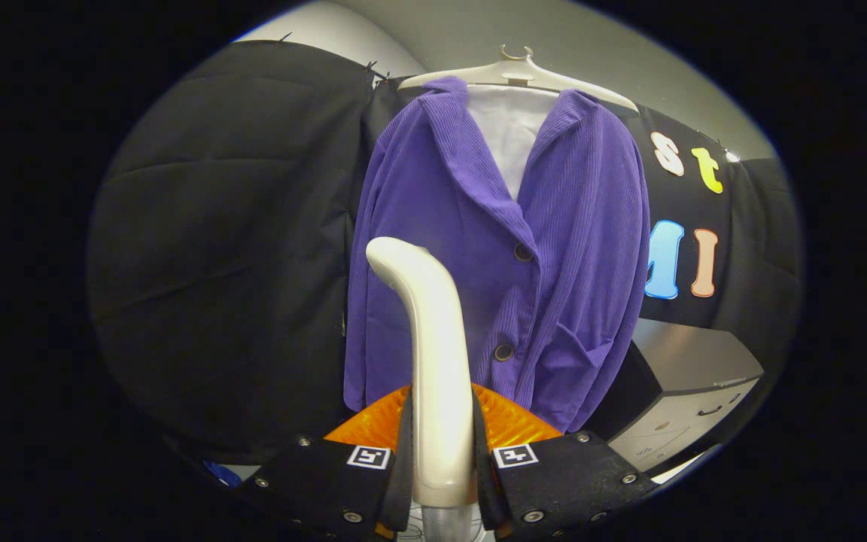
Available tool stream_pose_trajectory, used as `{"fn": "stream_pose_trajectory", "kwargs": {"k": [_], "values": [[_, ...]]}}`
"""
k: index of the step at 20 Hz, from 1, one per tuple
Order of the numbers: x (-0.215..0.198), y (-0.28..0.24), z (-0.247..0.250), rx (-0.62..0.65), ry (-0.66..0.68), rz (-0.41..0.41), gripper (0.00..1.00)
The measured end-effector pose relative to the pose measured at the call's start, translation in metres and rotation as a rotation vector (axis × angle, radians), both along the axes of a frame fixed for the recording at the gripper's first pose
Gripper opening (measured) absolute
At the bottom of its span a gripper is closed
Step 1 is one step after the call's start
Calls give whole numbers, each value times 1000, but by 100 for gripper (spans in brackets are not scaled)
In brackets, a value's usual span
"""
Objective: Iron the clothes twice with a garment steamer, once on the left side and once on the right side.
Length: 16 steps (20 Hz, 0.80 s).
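Note:
A purple corduroy jacket (pixel 554 248) hangs on a pale hanger (pixel 518 75) in front of the black booth wall, with a white lining showing at its open collar. My gripper (pixel 441 459) is shut on the cream handle of the garment steamer (pixel 433 346), both fingers pressing its sides. The steamer rises upright between the fingers and curves at its top toward the jacket's left front panel, around chest height. Whether the steamer head touches the cloth I cannot tell.
A grey cabinet (pixel 693 376) with drawers stands low to the right of the jacket. Black cloth (pixel 230 248) covers the wall to the left of the jacket. An orange ribbed surface (pixel 512 421) lies just behind the fingers.

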<state>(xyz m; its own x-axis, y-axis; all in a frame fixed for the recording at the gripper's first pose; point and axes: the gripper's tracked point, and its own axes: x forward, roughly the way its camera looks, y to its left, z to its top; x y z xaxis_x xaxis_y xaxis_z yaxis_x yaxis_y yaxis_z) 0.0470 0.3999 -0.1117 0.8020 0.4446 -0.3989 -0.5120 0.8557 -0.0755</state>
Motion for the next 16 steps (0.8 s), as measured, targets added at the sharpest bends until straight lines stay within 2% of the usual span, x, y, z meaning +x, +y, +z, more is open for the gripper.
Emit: {"fn": "stream_pose_trajectory", "kwargs": {"k": [8, 16], "values": [[-15, -13, -65, -96, 63, 16, 36], [-45, -19, -135, -179, 216, 47, 36]]}}
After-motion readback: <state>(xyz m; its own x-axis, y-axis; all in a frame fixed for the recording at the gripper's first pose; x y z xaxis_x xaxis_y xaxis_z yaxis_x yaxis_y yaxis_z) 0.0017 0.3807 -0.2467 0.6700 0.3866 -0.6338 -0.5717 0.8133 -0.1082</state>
